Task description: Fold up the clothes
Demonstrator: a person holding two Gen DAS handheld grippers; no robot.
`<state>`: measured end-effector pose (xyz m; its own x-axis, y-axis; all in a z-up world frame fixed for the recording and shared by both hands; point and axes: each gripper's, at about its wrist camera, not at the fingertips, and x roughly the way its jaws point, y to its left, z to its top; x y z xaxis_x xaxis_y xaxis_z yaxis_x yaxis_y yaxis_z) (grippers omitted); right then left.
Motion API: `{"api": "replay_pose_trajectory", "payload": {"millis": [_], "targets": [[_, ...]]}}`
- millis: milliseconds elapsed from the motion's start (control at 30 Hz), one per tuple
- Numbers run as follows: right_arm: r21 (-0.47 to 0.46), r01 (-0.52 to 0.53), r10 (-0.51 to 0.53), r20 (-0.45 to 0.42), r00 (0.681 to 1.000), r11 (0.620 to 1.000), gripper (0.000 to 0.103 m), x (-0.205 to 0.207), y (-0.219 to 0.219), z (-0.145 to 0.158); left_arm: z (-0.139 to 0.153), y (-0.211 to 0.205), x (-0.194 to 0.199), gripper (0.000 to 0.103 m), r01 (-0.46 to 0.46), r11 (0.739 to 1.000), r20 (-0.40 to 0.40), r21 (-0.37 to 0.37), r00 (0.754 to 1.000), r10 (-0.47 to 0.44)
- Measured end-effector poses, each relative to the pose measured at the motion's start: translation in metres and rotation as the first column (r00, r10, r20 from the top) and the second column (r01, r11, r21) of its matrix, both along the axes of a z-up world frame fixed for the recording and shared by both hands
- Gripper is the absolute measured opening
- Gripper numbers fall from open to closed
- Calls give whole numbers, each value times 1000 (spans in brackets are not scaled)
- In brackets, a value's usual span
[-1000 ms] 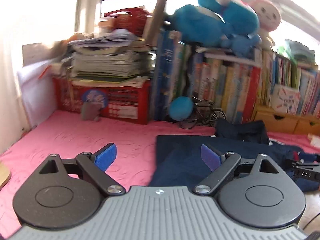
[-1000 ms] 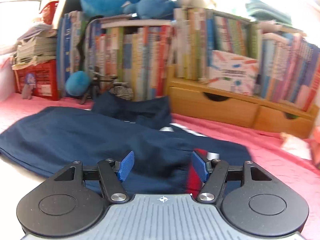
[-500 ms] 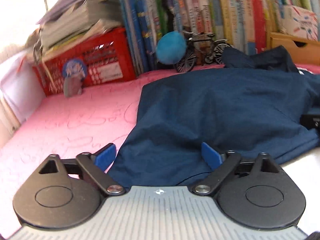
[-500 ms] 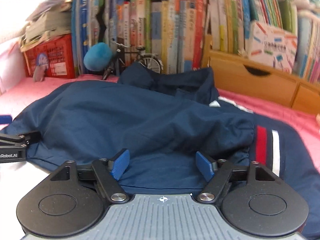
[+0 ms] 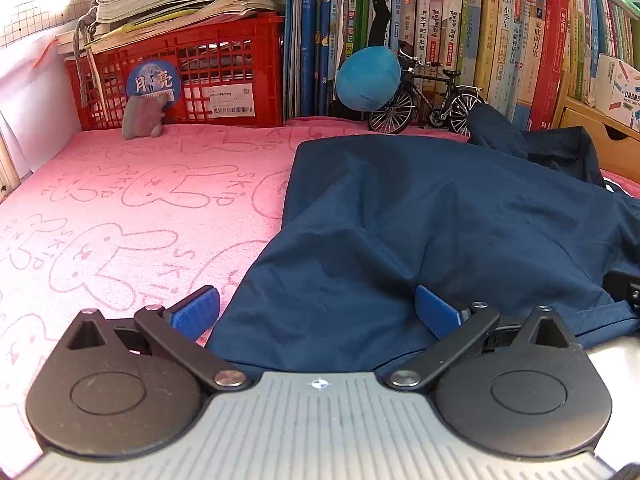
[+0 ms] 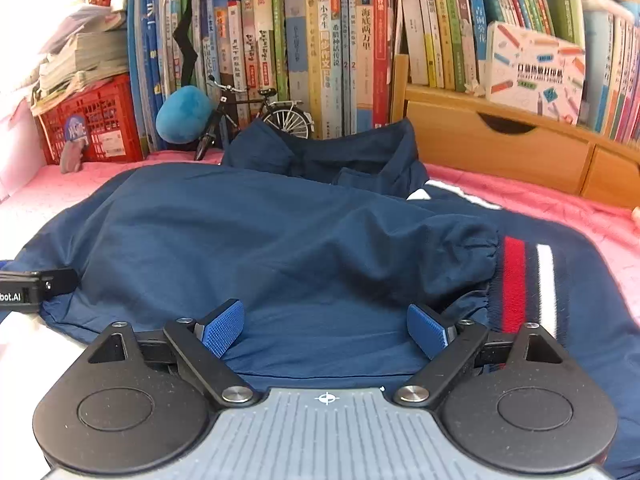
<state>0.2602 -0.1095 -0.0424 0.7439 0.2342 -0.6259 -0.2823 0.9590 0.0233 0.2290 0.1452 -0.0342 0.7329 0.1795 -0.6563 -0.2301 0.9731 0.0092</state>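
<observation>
A navy jacket [image 5: 440,220] lies spread on the pink blanket [image 5: 120,220], with one sleeve folded across its body. Its ribbed hem [image 6: 528,280] shows red and white stripes at the right. My left gripper [image 5: 316,312] hovers low over the jacket's [image 6: 260,240] near left edge. Its jaws are opening wide and the pads [image 5: 196,314] press on nothing. My right gripper [image 6: 325,328] sits over the near edge, close to the sleeve cuff [image 6: 480,252]. Its jaws are also opening, with fabric below them but none pinched.
A red crate [image 5: 200,80] under stacked papers stands at the back left. Beside it are a row of books [image 5: 460,32], a blue plush ball [image 5: 368,78] and a model bicycle [image 5: 424,100]. Wooden drawers [image 6: 500,148] close the back right.
Both grippers have dropped and tipped down toward the jacket, which now fills more of each view. The right jaws have spread clearly wider, the left slightly.
</observation>
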Motion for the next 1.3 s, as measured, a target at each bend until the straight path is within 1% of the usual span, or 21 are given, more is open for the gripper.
{"api": "replay_pose_trajectory", "payload": {"millis": [100,233,300,367,400,467,500,567,633,733,767,800,833,867,967,1067,1133,1167,1200,1233,1300], "targets": [[13,-15,14,16,1000,1000,89,-9,7,12,0,0,0,103,0,1000,0,-2,1000,0],[3,-113,112,50,992,994,89,-19,41,30,-1,1,1,103,0,1000,0,-6,1000,0],[1,-172,172,46,984,985,89,-21,63,32,-1,1,1,103,-1,1000,0,-7,1000,1],[3,-217,217,11,976,976,88,-18,85,29,0,2,1,103,-6,1000,1,-11,1000,6],[-3,-206,206,-12,979,979,86,-14,88,26,0,3,1,103,-9,1000,1,-13,1000,9],[-18,-183,182,-58,982,983,86,-7,94,18,0,3,0,103,-11,1000,1,-13,1000,11],[-13,-177,176,-54,983,984,87,-4,87,14,0,3,0,103,-11,1000,1,-13,1000,11],[-14,-179,178,-38,983,984,87,-1,72,10,0,3,0,103,-11,1000,1,-14,1000,11],[-54,-165,164,-26,986,985,90,-3,58,10,0,3,0,103,-11,1000,1,-14,1000,11],[-13,-102,102,-33,994,995,91,0,15,8,0,3,0,103,-11,1000,2,-15,1000,11],[-7,-75,75,-30,997,997,95,2,0,8,0,3,0,103,-11,1000,2,-15,1000,11],[0,-49,49,-26,998,999,93,3,-16,8,0,3,-1,103,-11,1000,2,-15,1000,11],[-7,-48,48,-21,999,999,86,2,-27,8,0,3,-1,103,-11,1000,2,-16,1000,11],[-14,-48,47,-16,999,999,73,1,-39,8,1,3,0,103,-11,1000,2,-16,1000,11],[-33,-42,42,-2,999,999,61,-3,-72,8,0,3,-1,103,-9,1000,2,-15,1000,9],[3,-50,50,1,999,999,54,-12,-91,7,0,3,-1,103,-7,1000,1,-14,1000,7],[59,-43,44,-12,999,997,55,-18,-96,11,0,3,-1,103,-7,1000,1,-14,1000,7],[103,-42,44,-15,999,994,63,-21,-98,16,0,3,-1,103,-7,1000,1,-14,1000,7],[145,-66,68,-2,998,987,67,-24,-98,21,0,3,-1,103,-6,1000,1,-14,1000,6],[186,-92,91,12,996,978,66,-27,-98,26,0,3,-1,103,-7,1000,1,-14,1000,7],[224,-99,88,62,994,970,71,-30,-97,36,0,4,-1,103,-4,1000,2,-15,1000,4]]}}
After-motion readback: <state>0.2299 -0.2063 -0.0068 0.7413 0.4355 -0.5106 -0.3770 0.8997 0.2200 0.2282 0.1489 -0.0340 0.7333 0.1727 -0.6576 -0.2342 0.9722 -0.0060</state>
